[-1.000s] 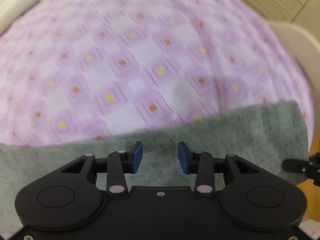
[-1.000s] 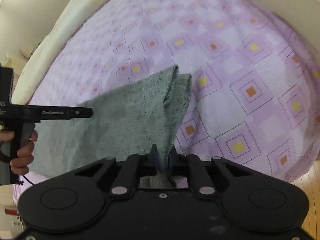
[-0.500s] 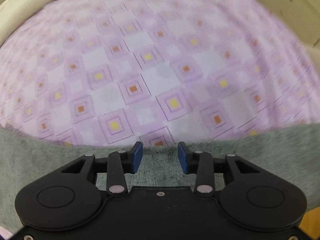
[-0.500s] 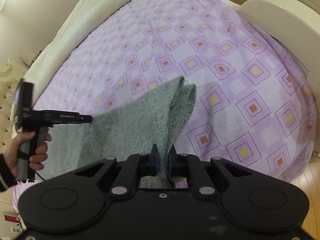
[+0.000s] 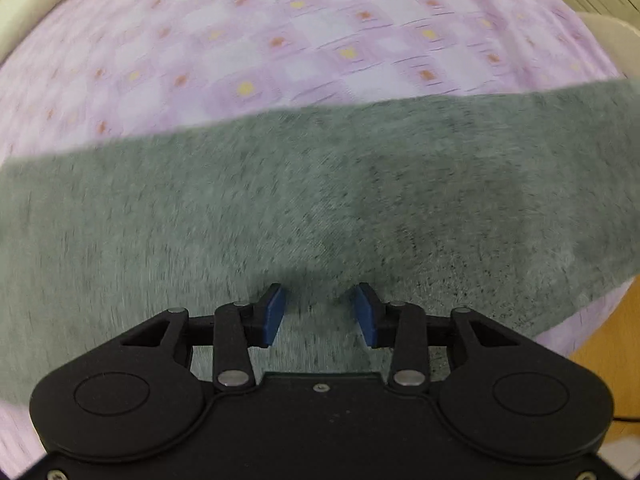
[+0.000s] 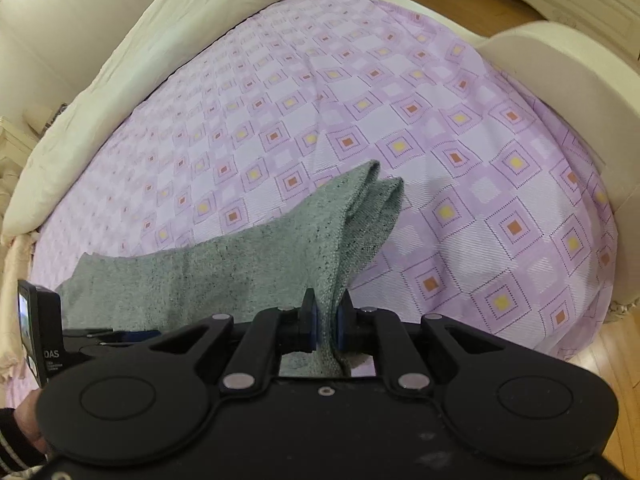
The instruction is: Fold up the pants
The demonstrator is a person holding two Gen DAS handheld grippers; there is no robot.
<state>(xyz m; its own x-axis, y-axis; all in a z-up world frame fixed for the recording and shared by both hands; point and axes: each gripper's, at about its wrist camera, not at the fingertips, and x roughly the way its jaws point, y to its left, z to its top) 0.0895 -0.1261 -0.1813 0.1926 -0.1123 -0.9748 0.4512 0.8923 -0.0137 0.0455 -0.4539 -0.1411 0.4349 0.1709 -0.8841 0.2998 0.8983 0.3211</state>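
The right hand-held gripper (image 6: pixel 325 330) is seen closed on a raised fold of the grey-green pants (image 6: pixel 224 272); the cloth is pinched between the blue pads (image 6: pixel 313 328) and is drawn up from the bed. From the grip, the fabric is spread leftward and away over the purple patterned bedspread (image 6: pixel 460 184). A doubled edge of the pants is shown rising to a point just beyond the fingers, where two layers lie one against the other.

The left hand-held gripper (image 5: pixel 320 316) is held with its jaws apart, and nothing is gripped between its blue pads (image 5: pixel 273 316). It is positioned low over the pants (image 5: pixel 320 200), which fill the lower and middle part of the left wrist view as a wide band; whether the fingertips touch the cloth cannot be told. The left wrist view is blurred. In the right wrist view, the left hand-held gripper (image 6: pixel 120 335) is seen at the left edge, at the near side of the pants, with a hand (image 6: pixel 28 428) partly visible below it.

Beyond the pants, the bedspread (image 5: pixel 280 52) is seen extending to a cream pillow (image 6: pixel 140 48) at the far left and a cream footboard (image 6: pixel 560 92) at the right. Wooden floor (image 6: pixel 616 360) is visible past the bed's right edge.
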